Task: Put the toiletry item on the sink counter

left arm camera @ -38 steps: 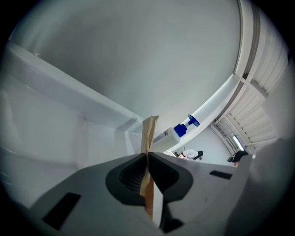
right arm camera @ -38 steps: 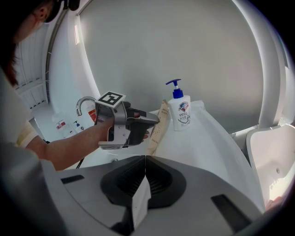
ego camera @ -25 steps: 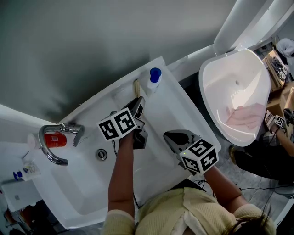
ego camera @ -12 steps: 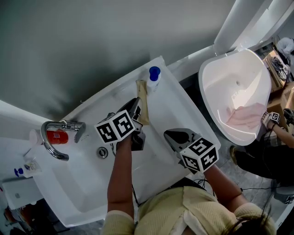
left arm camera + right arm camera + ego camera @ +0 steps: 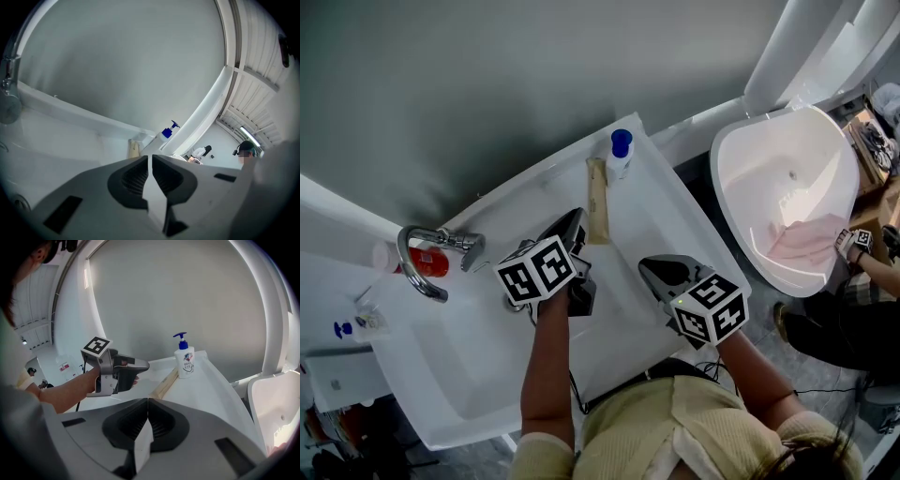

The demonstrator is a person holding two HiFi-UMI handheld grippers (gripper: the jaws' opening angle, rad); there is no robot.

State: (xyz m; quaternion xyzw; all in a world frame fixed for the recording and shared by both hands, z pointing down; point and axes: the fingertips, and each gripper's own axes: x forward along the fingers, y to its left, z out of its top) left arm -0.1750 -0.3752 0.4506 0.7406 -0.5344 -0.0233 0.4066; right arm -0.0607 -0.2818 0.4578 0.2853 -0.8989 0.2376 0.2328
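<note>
Found the left tool with jaws pressed together, gripping nothing, hovering just short of the tan tube. Found the right tool likewise closed, empty, near the desk's front edge. Saw a pump bottle at the back right corner. Noted the tube lying flat just beside it.

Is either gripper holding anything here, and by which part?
Nothing is held. The left gripper and right gripper are both shut and empty; the beige toiletry item lies free on the sink counter.
</note>
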